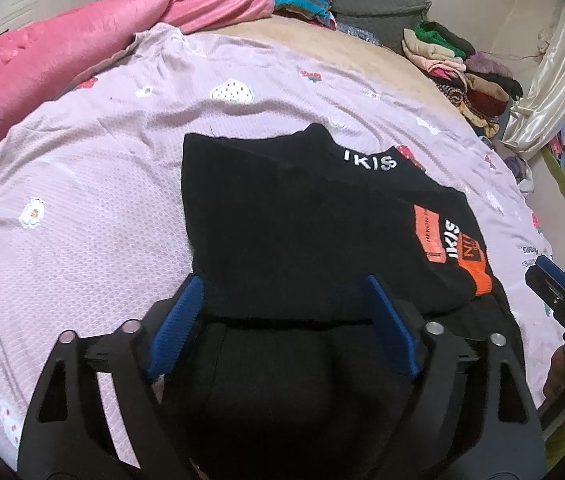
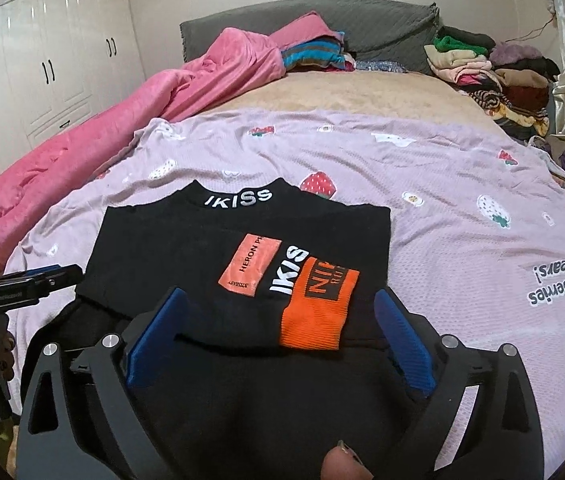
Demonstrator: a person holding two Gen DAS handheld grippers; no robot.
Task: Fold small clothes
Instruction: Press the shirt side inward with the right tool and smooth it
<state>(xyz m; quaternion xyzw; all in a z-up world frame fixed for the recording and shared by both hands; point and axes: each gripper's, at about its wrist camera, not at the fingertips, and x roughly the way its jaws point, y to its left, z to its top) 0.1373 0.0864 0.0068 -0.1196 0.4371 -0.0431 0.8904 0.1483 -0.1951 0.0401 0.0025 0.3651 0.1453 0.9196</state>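
Observation:
A black top (image 1: pixel 302 220) with white "IKISS" lettering on its collar and orange patches lies folded on the lilac strawberry-print sheet (image 1: pixel 82 200). My left gripper (image 1: pixel 282 284) hovers over its near left part, open, with the blue pads wide apart and clear of the cloth. In the right wrist view the same black top (image 2: pixel 186 248) lies with an orange cuff (image 2: pixel 314 312) folded across its front. My right gripper (image 2: pixel 278 296) is open above its near edge, and black cloth shows below the jaws. Each gripper appears at the edge of the other's view.
A pink blanket (image 2: pixel 122 120) is bunched along the left of the bed. Stacked clothes (image 2: pixel 494 72) sit at the far right by a curtain. A grey headboard (image 2: pixel 382 24) and white wardrobe (image 2: pixel 42 60) stand behind. A person's fingertip (image 2: pixel 338 460) shows at the bottom.

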